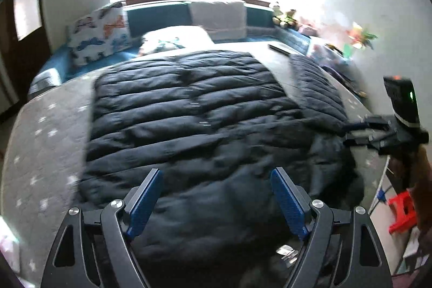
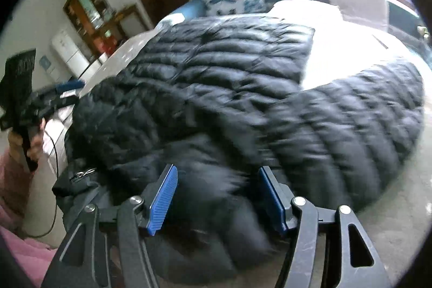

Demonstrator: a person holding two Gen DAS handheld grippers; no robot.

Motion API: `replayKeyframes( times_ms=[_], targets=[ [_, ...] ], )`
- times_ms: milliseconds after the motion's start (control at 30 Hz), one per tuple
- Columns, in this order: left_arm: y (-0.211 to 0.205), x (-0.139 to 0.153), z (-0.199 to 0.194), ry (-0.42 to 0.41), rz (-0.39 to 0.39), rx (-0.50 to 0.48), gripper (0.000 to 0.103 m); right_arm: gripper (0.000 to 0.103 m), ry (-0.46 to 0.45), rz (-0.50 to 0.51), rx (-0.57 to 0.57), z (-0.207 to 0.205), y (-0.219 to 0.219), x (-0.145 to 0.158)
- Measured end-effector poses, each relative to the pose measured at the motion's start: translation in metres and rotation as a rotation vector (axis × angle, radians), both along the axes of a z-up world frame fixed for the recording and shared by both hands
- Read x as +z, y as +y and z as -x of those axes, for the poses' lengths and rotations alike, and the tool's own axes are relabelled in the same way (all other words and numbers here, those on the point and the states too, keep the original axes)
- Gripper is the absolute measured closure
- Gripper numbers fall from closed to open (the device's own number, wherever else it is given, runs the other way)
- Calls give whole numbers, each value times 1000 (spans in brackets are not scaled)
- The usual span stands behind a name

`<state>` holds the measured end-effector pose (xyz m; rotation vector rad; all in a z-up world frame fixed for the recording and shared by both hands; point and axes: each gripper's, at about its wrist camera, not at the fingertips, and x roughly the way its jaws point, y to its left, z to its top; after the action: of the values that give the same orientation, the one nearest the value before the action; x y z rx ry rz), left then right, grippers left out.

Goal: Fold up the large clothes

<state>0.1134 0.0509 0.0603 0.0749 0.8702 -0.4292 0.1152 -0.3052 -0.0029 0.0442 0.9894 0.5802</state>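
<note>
A large black quilted puffer jacket (image 1: 189, 109) lies spread flat on the bed (image 1: 48, 131), its hood end nearest me and one sleeve (image 1: 316, 82) stretched out to the right. It also fills the right wrist view (image 2: 216, 77), sleeve (image 2: 351, 126) at right. My left gripper (image 1: 217, 174) is open, hovering over the jacket's near end, holding nothing. My right gripper (image 2: 217, 172) is open above the jacket near the sleeve's base, holding nothing. The right gripper shows in the left wrist view (image 1: 359, 131) at the jacket's right edge. The left gripper shows in the right wrist view (image 2: 62, 93).
Pillows (image 1: 100, 31) and a folded white blanket (image 1: 218, 15) sit at the head of the bed under a bright window. Toys (image 1: 286, 15) line the right wall. A red stool (image 1: 402, 209) stands on the floor at right. A cabinet and a white fridge (image 2: 70, 53) stand at left.
</note>
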Motion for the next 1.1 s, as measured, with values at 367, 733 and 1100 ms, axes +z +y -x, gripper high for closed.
replayKeyframes(
  times_ms=[367, 733, 1100],
  targets=[
    [-97, -49, -19, 119, -38, -125, 28, 35, 41, -66, -386, -46, -145, -16],
    [-157, -36, -28, 158, 17, -247, 54, 35, 152, -287, -560, -118, -207, -59],
    [-197, -48, -53, 208, 57, -331, 55, 89, 187, -578, -626, -143, -231, -82]
  ],
)
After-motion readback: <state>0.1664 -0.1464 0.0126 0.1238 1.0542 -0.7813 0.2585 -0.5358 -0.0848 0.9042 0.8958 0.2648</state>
